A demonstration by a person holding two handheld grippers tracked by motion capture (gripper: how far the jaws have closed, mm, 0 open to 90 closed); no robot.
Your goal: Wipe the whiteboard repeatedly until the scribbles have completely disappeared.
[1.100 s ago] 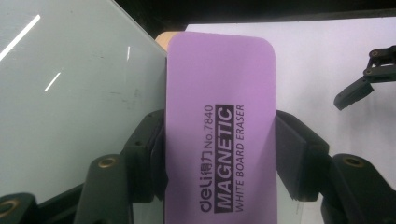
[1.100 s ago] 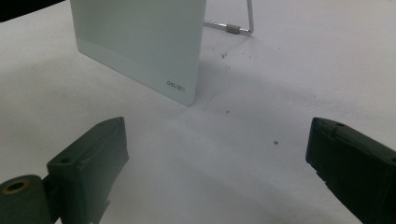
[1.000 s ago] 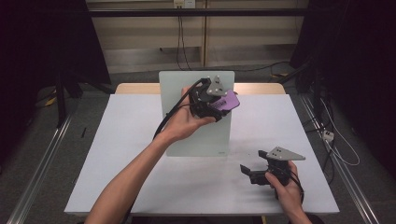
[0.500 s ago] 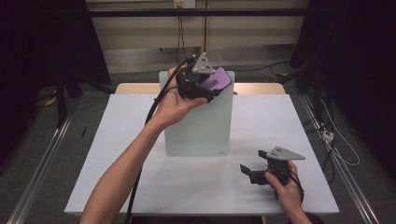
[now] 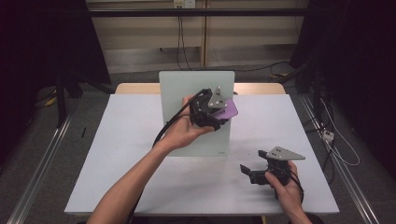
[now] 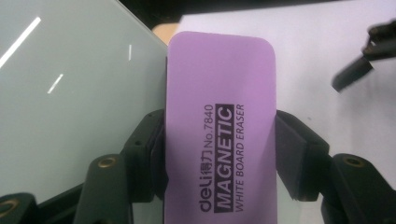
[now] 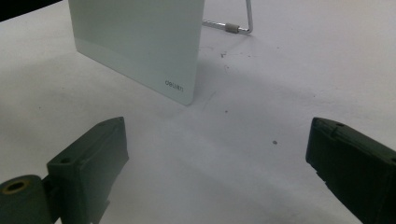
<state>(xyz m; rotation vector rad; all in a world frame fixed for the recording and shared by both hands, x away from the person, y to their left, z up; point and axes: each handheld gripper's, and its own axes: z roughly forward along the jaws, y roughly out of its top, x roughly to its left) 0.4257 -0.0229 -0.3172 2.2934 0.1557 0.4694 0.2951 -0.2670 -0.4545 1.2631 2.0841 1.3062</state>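
In the high view the left gripper (image 5: 223,108) sits in the middle of the frame, held up in front of the board (image 5: 187,93), a pale upright panel standing on the white table (image 5: 116,163). Its jaws are clamped on the eraser (image 5: 229,110), a purple block that pokes out toward the right. In the left gripper view the eraser (image 6: 219,130) runs up the centre of the frame, squeezed from both sides by the black jaws, its printed face turned to the camera; the board (image 6: 70,102) fills the left half just beside it, though whether the eraser touches the glass is hard to tell from here. The right gripper (image 6: 364,60) shows as a dark shape at the upper right edge of that view. In the high view the right gripper (image 5: 254,173) rests low at the lower right, well apart from the board, jaws spread wide with nothing between them. Its own view looks past the parted jaws across bare table to the board's lower corner (image 7: 177,88) at the upper middle, with a wire stand (image 7: 233,23) behind it at the top. Cables (image 5: 336,154) trail along the floor at the right edge.
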